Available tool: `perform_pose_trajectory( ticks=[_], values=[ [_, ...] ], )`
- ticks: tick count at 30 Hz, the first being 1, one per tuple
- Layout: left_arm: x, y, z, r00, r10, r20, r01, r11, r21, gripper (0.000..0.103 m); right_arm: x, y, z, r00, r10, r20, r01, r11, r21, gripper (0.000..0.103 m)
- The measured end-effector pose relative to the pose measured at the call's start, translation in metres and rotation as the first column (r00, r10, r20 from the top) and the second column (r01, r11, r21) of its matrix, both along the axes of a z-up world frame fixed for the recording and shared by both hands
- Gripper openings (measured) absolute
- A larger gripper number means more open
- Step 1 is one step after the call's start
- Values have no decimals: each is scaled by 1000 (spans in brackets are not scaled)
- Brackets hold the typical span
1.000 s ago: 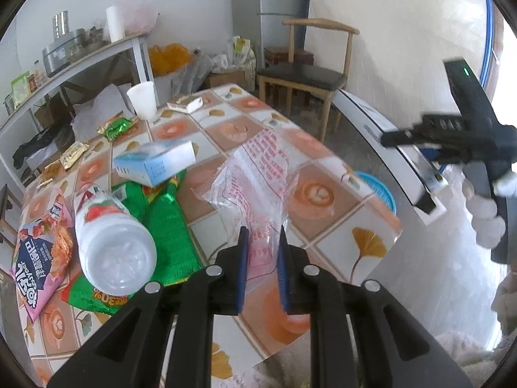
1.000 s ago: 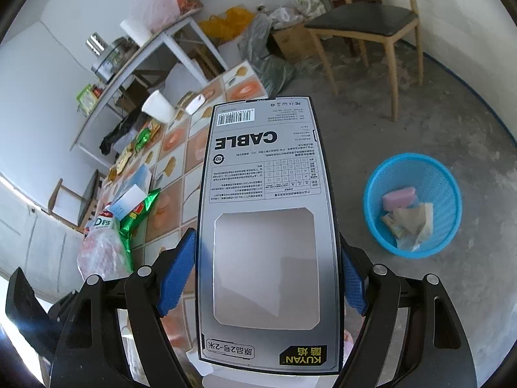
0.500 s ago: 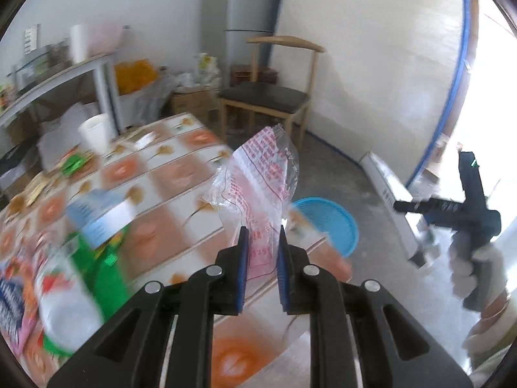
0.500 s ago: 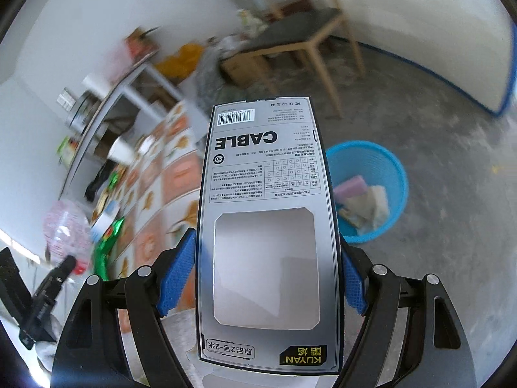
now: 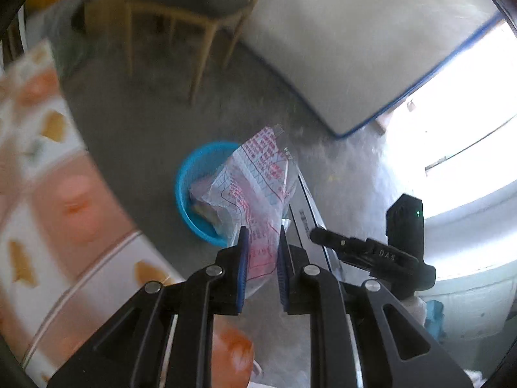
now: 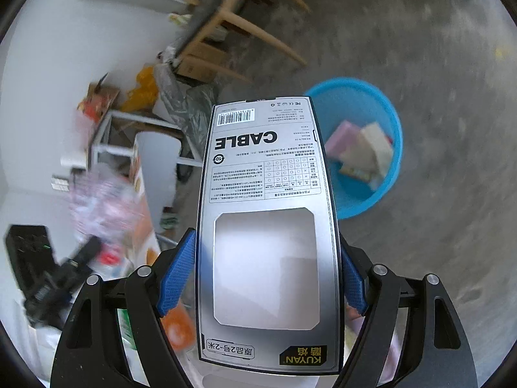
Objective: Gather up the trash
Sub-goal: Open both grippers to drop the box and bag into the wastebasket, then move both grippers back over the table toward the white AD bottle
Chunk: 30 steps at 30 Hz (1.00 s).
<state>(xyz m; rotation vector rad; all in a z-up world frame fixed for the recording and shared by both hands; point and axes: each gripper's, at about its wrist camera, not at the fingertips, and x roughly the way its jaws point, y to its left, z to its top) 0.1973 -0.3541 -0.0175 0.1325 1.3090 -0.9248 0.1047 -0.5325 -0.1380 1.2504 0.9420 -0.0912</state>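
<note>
Left gripper (image 5: 261,260): jaws pinch plastic wrapper (image 5: 255,187).
Right gripper (image 6: 266,286): jaws clamp cable box (image 6: 266,226).
Risk: light wrapper may drift past blue basket (image 6: 371,106).

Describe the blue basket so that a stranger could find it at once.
Look at the grey floor beyond the wooden chair. The basket stands there alone, round and bright blue, with pink and cream trash inside; nothing else on the floor is blue.
</note>
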Motion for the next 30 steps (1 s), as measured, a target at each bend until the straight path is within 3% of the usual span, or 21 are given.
perform_pose_trajectory(
  ticks=[3, 5, 7, 10, 13, 18, 22, 30],
  values=[
    [15, -39, -29, 999, -6, -42, 9, 997, 76, 24, 22, -20, -26, 1000, -21, -14, 22, 996, 86, 76],
    [23, -62, -42, 998, -16, -59, 22, 995, 96, 43, 40, -32, -47, 999, -30, -32, 34, 989, 143, 83],
    [30, -79, -58, 998, -33, -59, 40, 993, 114, 54, 50, -43, -65, 997, -45, -68, 54, 989, 136, 84],
    [33, -91, -78, 999, -29, -33, 35, 983, 180, 55, 57, -51, -88, 985, -67, -161, 79, 994, 73, 84],
    [31, -84, -82, 997, -12, -78, 24, 988, 152, 55, 38, -52, -95, 983, -95, -158, 110, 990, 85, 84],
    [34, -67, -73, 998, -13, -59, 21, 990, 141, 55, 8, -47, -85, 978, -135, -157, 146, 987, 60, 84],
    [31, -48, -50, 999, 9, -42, -6, 996, 86, 55, -14, -44, -69, 979, -162, -125, 167, 985, 32, 84],
    [-28, 22, 18, 998, -21, 60, 26, 997, -78, 56, -59, -20, -19, 984, -181, -1, 181, 983, 20, 84]
  ],
)
